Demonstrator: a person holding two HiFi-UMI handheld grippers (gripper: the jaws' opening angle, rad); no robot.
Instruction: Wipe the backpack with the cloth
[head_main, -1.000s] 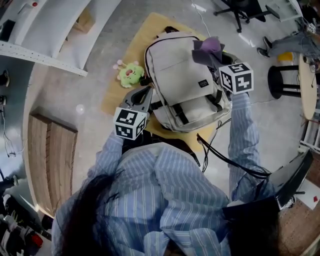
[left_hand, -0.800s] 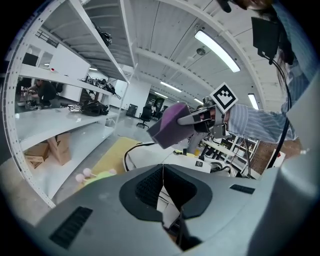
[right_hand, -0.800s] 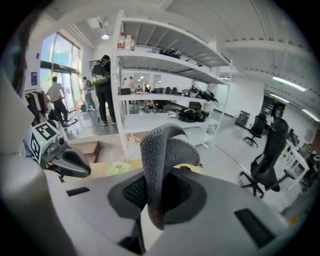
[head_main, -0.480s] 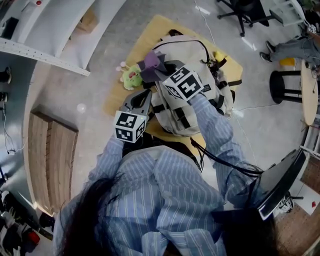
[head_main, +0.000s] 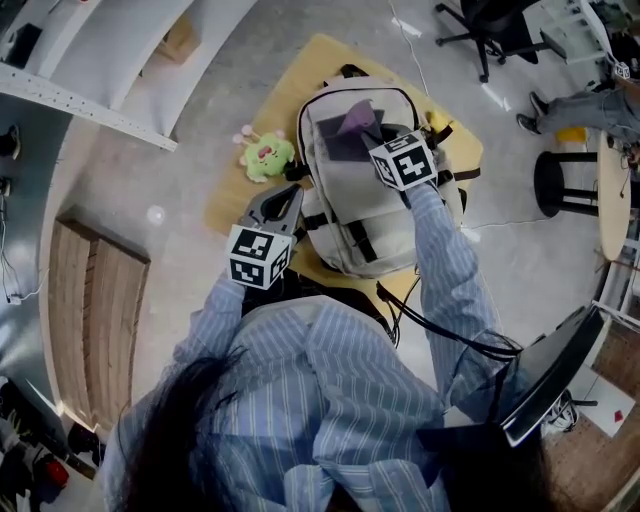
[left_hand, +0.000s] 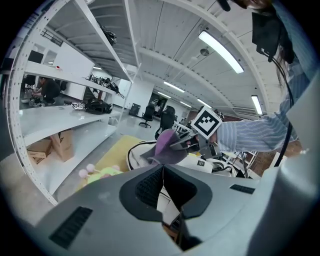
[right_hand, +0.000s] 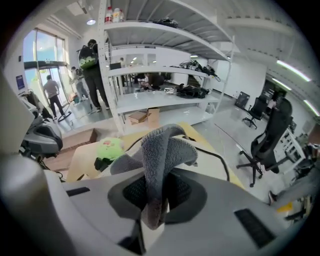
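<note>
Two claws show. The right claw (head_main: 378, 142) is shut tight on the cloth (head_main: 350, 124). In the right gripper view the cloth (right_hand: 159, 159) is fuzzy and grey. It is pinched between the two jaws of the claw (right_hand: 152, 202), sticks up and flops over at the top. From the head view the cloth rests on the upper front of the backpack (head_main: 365, 205), and looks a bit purple there.

The left claw (head_main: 286, 200) holds nothing. In the left gripper view this claw (left_hand: 163, 186) has its jaws closed, with the tips pressed together. It sits just beside the left side of the backpack, low down near a black strap (head_main: 316, 217). I cannot tell if it touches the backpack.

The backpack is pale cream with black straps and a small black tag (head_main: 385, 136). It lies flat on a yellow worktop (head_main: 262, 108). In the left gripper view the backpack (left_hand: 136, 156) lies under the cloth (left_hand: 167, 146) and the right claw (left_hand: 189, 144).

A green toy (head_main: 263, 155) with pink bits lies on the worktop just left of the backpack. It also shows in the left gripper view (left_hand: 106, 174) and in the right gripper view (right_hand: 110, 148).

White shelves (right_hand: 150, 70) stand behind the worktop. A black stool (head_main: 560, 182) stands well apart on the grey floor (head_main: 200, 120).
</note>
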